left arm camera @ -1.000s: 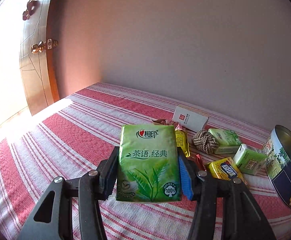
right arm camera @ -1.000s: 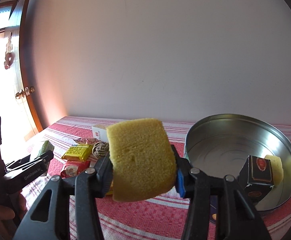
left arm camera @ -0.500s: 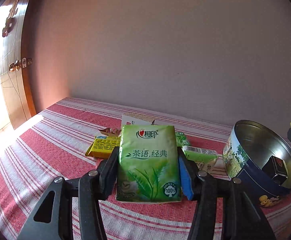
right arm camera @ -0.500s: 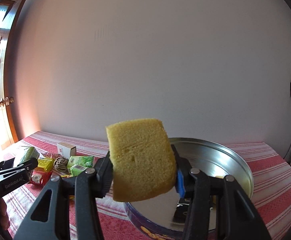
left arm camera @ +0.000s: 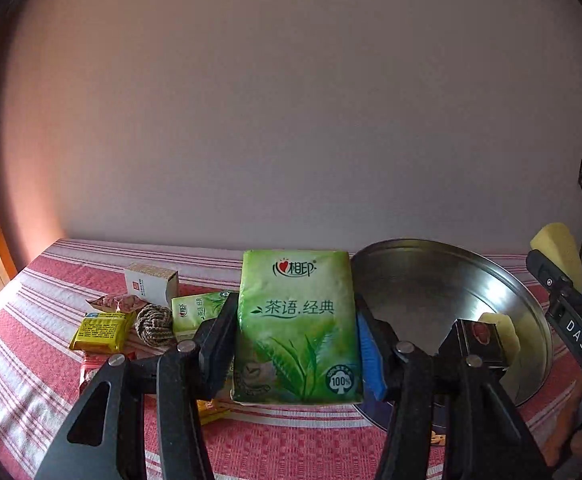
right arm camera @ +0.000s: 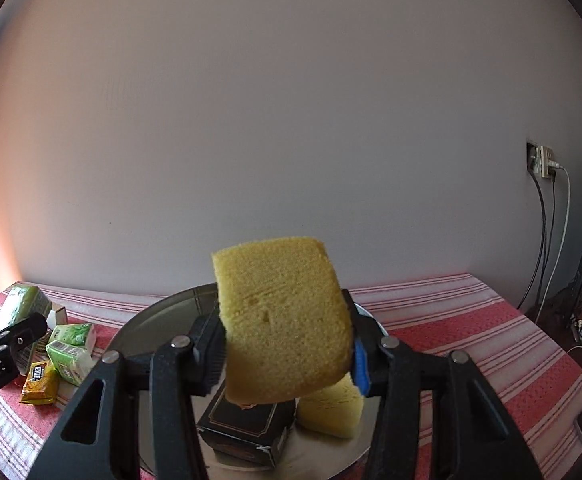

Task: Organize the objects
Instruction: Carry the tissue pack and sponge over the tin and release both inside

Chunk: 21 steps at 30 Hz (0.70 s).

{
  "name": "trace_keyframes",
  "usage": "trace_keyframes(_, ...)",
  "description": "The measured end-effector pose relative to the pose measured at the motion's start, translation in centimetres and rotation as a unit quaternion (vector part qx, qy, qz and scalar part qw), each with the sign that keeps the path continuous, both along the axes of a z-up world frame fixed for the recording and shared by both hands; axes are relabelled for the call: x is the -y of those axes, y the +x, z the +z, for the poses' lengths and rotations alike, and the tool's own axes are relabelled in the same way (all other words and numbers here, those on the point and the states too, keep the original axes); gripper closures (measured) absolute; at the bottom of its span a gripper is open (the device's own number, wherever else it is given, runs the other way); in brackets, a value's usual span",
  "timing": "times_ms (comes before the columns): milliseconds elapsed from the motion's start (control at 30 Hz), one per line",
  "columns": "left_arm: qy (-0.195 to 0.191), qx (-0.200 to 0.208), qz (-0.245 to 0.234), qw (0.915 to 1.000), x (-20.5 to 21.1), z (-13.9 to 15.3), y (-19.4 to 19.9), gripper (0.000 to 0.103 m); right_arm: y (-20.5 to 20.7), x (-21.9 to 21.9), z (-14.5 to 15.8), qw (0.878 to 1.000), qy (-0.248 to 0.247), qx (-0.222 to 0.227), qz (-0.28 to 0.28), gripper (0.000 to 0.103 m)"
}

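Right gripper (right arm camera: 287,354) clamped on yellow sponge (right arm camera: 285,320), tilted, held over round tin (right arm camera: 159,316) at lower centre of frame; tin directly below and ahead. Second sponge (right arm camera: 331,410) and black box (right arm camera: 247,426) lay inside tin, partly hidden by held sponge.

Left gripper (left arm camera: 297,344) clamped on green tissue pack (left arm camera: 297,326), upright, long axis vertical; tin lay right of it. Right gripper judged nearer to tin. Loose packets (left arm camera: 99,330) at left on striped bench (left arm camera: 31,320); tin's floor largely blocked.
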<state>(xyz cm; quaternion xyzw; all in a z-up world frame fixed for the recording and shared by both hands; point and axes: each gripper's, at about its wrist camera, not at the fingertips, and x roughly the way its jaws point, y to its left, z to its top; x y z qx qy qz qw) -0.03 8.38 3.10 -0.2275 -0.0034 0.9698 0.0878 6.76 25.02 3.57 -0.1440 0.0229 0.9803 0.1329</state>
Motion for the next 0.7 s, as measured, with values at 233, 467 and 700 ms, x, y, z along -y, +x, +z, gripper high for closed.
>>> trace_keyframes(233, 0.004, 0.022, -0.038, 0.999, -4.5, -0.8, -1.5, 0.048, -0.6, -3.4, -0.8, 0.999, -0.006, 0.027, -0.027, 0.053)
trace_keyframes(467, -0.012, 0.033, -0.057, 0.9977, -7.2, -1.9, -2.5, 0.048, -2.1, -5.6, -2.4, 0.997, -0.025, 0.069, -0.023, 0.053)
trace_keyframes(700, -0.026, 0.047, -0.058, 0.9969, -7.8, -3.2, -3.0, 0.048, -2.9, -4.4, -3.1, 0.995, -0.024, 0.092, -0.002, 0.053)
